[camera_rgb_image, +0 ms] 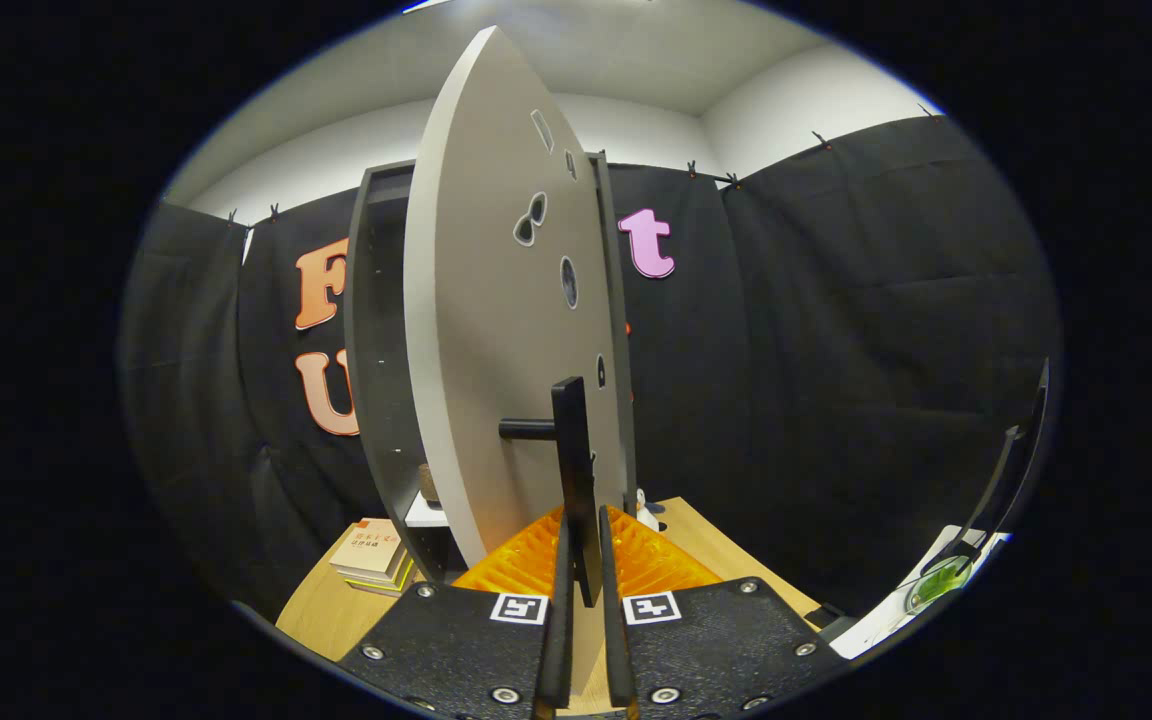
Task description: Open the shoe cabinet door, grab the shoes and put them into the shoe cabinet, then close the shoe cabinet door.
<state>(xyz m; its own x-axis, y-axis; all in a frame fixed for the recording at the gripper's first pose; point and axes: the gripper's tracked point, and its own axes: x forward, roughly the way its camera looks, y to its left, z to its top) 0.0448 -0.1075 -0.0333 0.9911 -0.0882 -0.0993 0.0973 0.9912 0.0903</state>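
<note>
The shoe cabinet door (496, 330) is being held edge-on by its upright black handle (574, 480) — pinched between the narrowed fingers of the gripper (584, 590), the open shoe cabinet (376, 340) lying behind-left, on the wooden table (321, 610).

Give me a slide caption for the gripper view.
Hand-held gripper shut on the black door handle, with the grey shoe cabinet door swung partly open.
</note>
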